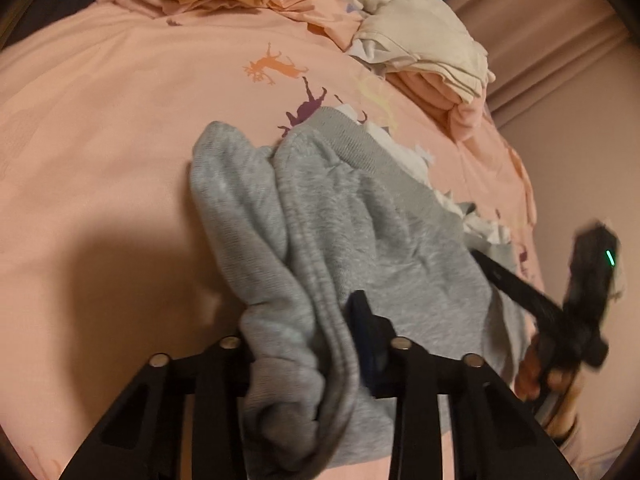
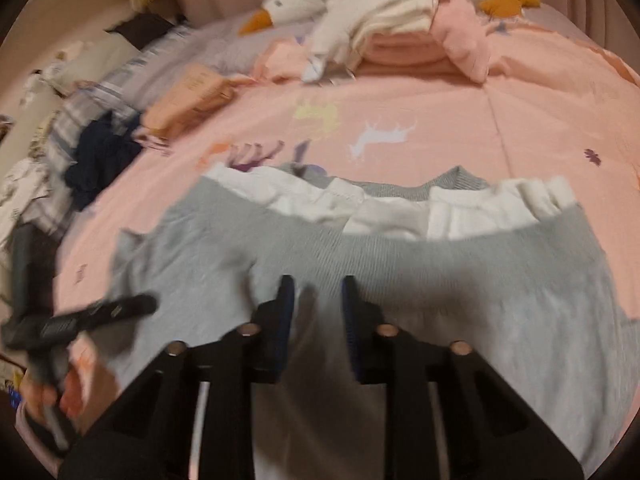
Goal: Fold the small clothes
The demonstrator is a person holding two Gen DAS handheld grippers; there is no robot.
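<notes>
In the left wrist view, the left finger of the left tongs is buried under a bunched fold of the small grey fleece garment with a ribbed hem, so only the dark right pad is seen; the tongs are clamped on that fold. The garment's near end is cut off by the frame's lower edge, and its white frilled trim is mostly covered. The right tongs appear at the right, motion-blurred, their tip lying against the garment's far edge. The garment is spread on a pink bed cover printed with animal shapes, with folded cream and pink clothes stacked beyond it.

In the right wrist view, the whole scene is blurred. The right tongs stand apart, hovering just over the grey garment, nothing being held between them. The left tongs are seen at the left edge, near the garment's corner; their grip cannot be made out here. A white plush goose lies at the bed's far side, and dark navy clothing is heaped to the left.
</notes>
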